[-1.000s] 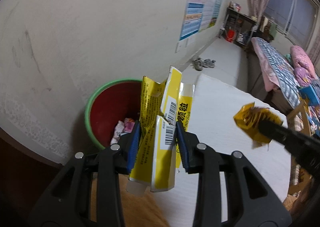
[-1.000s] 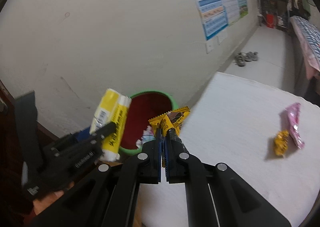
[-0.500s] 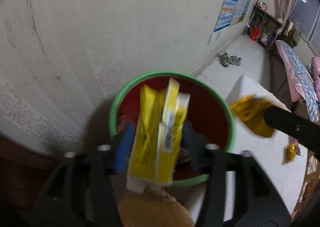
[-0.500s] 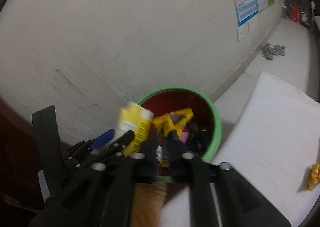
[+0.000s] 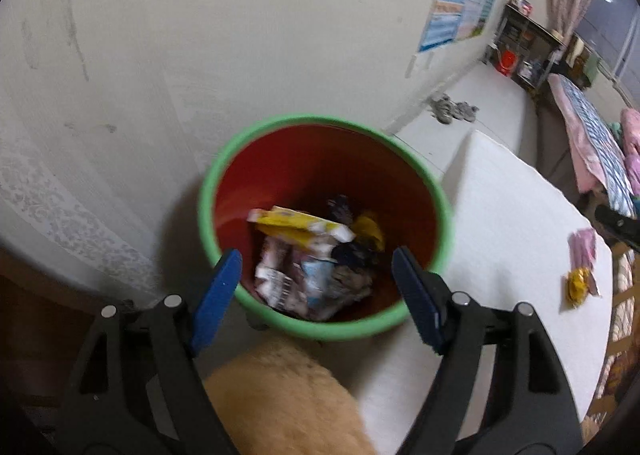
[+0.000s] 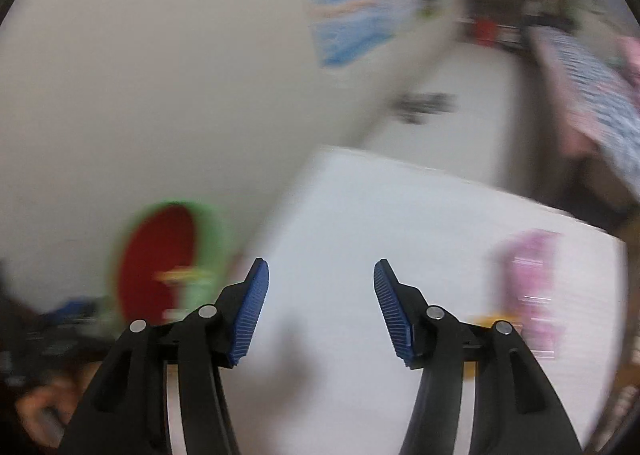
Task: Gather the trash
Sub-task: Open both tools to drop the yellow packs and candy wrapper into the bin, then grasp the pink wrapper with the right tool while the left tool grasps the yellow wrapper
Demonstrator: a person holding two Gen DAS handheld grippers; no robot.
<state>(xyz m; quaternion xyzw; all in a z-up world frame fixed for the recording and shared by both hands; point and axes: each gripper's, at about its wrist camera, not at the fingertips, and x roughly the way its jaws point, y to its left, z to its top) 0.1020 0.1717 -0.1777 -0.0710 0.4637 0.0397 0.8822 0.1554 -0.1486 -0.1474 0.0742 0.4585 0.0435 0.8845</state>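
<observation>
A red bin with a green rim stands by the wall, holding several wrappers. The yellow packet lies on top of them inside. My left gripper is open and empty just above the bin's near rim. My right gripper is open and empty over the white table, with the bin blurred at its left. A pink wrapper and a yellow wrapper lie on the table at the right; the pink one also shows in the right wrist view.
The cream wall rises right behind the bin, with a poster on it. A tan furry thing sits below the left gripper. Shoes lie on the floor; a bed stands far right.
Both grippers have opened. The yellow packet dropped from the left gripper into the bin and the yellow wrapper left the right one. The right gripper has swung right over the table.
</observation>
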